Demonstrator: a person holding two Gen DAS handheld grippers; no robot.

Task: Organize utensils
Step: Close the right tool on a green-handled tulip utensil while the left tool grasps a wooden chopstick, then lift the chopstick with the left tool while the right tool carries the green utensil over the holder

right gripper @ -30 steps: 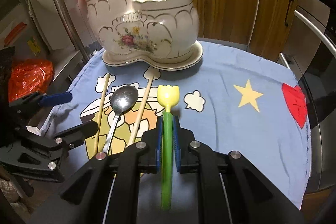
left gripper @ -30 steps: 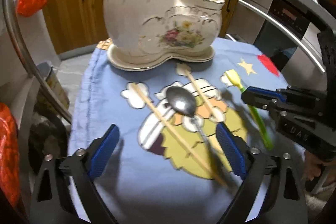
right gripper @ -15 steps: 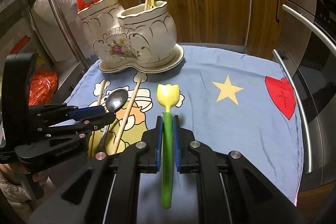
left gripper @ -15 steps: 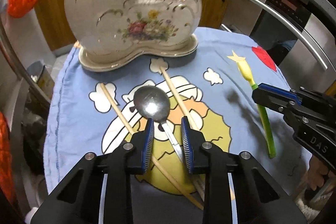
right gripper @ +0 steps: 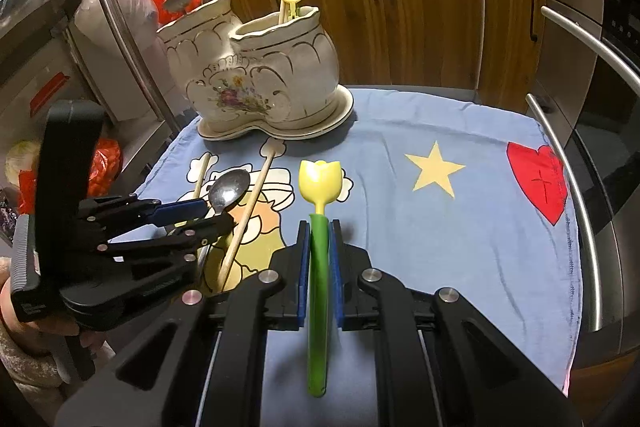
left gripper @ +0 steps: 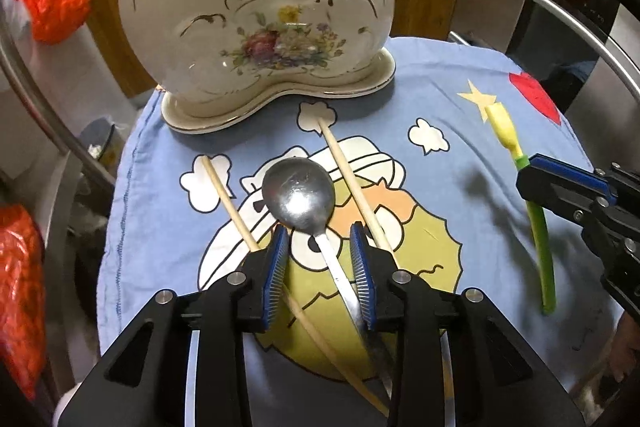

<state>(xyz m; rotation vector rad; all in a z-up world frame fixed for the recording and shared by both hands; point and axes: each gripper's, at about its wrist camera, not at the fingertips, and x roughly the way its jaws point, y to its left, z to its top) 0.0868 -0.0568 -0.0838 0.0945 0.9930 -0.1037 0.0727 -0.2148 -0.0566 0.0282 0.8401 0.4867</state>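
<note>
The left gripper (left gripper: 319, 265) reached low over the blue cartoon cloth (left gripper: 460, 99), jaws narrowly apart astride the steel spoon's (left gripper: 300, 193) handle. The right gripper (right gripper: 319, 259) was held level, clamped on the green-handled yellow tulip spoon (right gripper: 319, 187), near the cream floral ceramic holder (right gripper: 260, 75).

Shiny metal spoon (left gripper: 299, 195) lies bowl-up on the cartoon-print blue cloth (left gripper: 472, 107), its handle running between two pale wooden chopsticks (left gripper: 354, 193) angled alongside. Off to the right, a green-handled utensil with a yellow tulip-shaped head (right gripper: 319, 183). Behind them stands the cream two-compartment ceramic holder with gold trim and flowers (left gripper: 260, 23), more chopsticks upright inside it.
</note>
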